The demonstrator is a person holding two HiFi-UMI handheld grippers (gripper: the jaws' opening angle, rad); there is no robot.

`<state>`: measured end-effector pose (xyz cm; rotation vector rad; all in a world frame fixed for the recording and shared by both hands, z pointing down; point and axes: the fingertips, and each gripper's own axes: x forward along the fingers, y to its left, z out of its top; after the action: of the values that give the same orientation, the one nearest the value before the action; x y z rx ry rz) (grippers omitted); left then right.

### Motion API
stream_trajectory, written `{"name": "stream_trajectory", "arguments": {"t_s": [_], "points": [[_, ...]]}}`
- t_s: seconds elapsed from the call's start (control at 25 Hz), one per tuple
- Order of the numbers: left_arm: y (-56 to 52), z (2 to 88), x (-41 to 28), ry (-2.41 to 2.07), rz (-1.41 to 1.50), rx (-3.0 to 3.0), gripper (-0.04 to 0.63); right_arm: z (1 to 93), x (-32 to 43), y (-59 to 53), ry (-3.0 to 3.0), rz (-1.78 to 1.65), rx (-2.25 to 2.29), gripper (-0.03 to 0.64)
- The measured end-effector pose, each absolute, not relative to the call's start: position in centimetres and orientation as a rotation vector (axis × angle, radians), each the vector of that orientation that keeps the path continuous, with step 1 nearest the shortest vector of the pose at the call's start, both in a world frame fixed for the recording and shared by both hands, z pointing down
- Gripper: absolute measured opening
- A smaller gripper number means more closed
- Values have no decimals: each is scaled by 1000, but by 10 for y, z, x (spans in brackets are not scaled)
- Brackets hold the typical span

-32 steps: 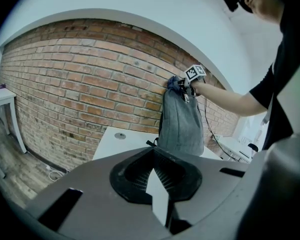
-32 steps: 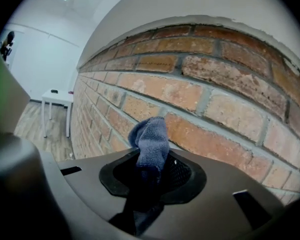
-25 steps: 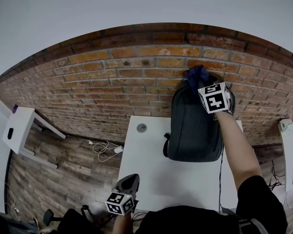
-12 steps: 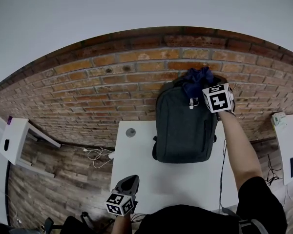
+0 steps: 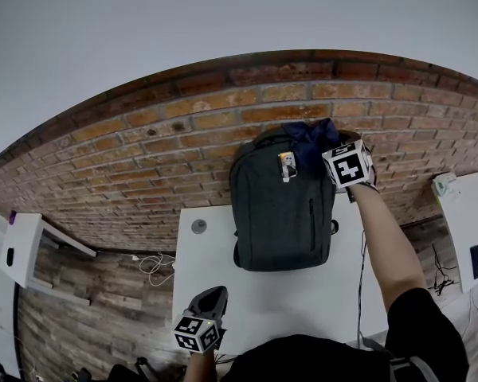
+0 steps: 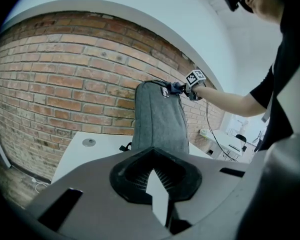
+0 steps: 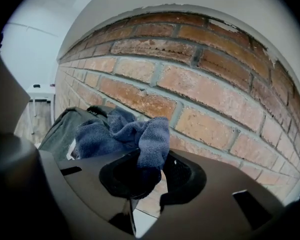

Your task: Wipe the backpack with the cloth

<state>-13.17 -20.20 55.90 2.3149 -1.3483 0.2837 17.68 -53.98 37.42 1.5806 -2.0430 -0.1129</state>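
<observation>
Dark grey fabric backpack (image 5: pixel 280 213): right gripper (image 7: pixel 145 179) jaws pinch blue terry cloth (image 7: pixel 115 134) ahead; press firmly, stroke downward. Left gripper (image 6: pixel 157 184) closed, empty.

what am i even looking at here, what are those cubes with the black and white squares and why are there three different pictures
There is no robot here. A person holds a hand-held gripper in each hand, and the marker cubes are part of those grippers. The head view comes from a camera on the person's head, looking down. The other two views come from cameras riding on each gripper, looking along its jaws.

A dark grey backpack stands upright on a white table against a brick wall. A small round disc lies on the table beside it.

The right hand-held gripper is shut on a blue cloth, which sits bunched on the top of the backpack. The left hand-held gripper is low near the table's front edge, jaws together, holding nothing.
</observation>
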Motion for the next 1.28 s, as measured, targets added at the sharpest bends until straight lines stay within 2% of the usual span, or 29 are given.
{"name": "stream_trajectory", "arguments": {"t_s": [0.64, 1.28], "points": [[-208, 557, -99, -1309, 333, 2355, -5, 442, 221, -502, -1978, -20, 1547, 101], [-205, 550, -98, -1297, 351, 2379, -3, 520, 219, -461, -2024, 174, 1510, 101]]}}
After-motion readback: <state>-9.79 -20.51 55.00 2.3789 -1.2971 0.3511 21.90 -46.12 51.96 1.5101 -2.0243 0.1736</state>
